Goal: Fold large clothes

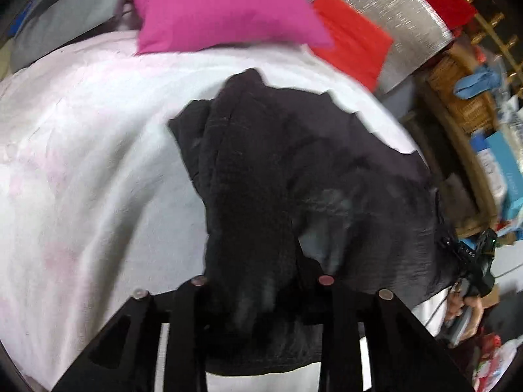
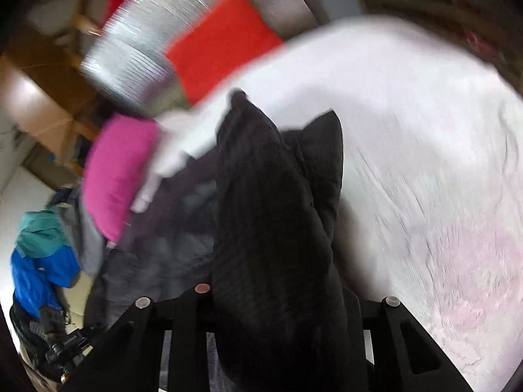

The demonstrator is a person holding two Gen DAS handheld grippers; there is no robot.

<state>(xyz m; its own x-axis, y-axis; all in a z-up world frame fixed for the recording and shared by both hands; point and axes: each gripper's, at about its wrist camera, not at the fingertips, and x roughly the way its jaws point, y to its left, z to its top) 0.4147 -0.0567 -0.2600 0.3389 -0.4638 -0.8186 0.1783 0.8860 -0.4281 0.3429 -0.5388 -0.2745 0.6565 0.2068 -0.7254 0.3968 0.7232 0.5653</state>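
A large black garment [image 1: 294,176] lies bunched on a white, faintly pink bed sheet [image 1: 81,163]. My left gripper [image 1: 261,290] is shut on a thick fold of it, which drapes over the fingers and hides the tips. In the right wrist view the same black garment [image 2: 278,212] rises in a bundle from my right gripper [image 2: 274,297], which is shut on it, with its fingertips hidden too. The right gripper and the holding hand show at the right edge of the left wrist view [image 1: 470,261]. The right view is blurred.
A magenta pillow [image 1: 222,6] and a red pillow [image 1: 353,45] lie at the head of the bed against a silver headboard [image 1: 402,9]. A wicker shelf with boxes [image 1: 464,98] stands to the right. Blue and teal clothes [image 2: 42,254] are piled on the floor.
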